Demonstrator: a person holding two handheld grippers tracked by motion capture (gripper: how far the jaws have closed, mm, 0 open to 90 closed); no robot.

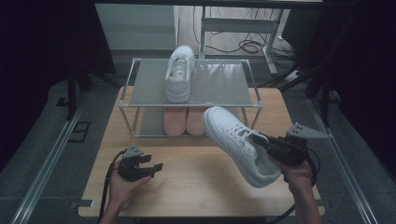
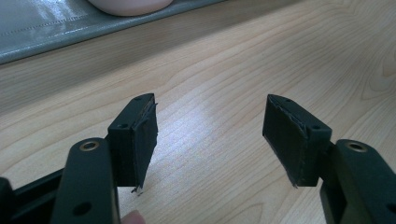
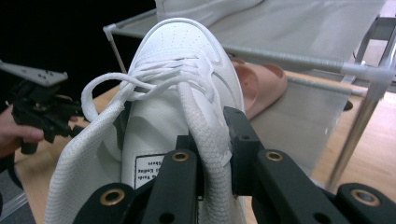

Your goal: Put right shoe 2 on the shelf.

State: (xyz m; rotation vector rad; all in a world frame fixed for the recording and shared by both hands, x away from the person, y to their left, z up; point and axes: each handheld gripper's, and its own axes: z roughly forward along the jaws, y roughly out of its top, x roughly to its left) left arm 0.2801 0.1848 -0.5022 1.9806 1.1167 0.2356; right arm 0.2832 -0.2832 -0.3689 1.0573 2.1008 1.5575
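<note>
Right claw (image 3: 212, 154) clamps white sneaker (image 1: 236, 142) collar, pads hidden by fabric; left claw (image 2: 210, 135) wide, empty.

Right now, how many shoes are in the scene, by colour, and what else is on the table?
White sneakers: 2, one on the rack's top shelf, one held in the right tool
Pink slippers: 2
Shoe rack: 1
Total: 5

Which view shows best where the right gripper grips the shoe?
Right gripper view: the jaws of the right gripper pinch the shoe at its collar. High view shows the shoe lifted, the grip itself small.
</note>
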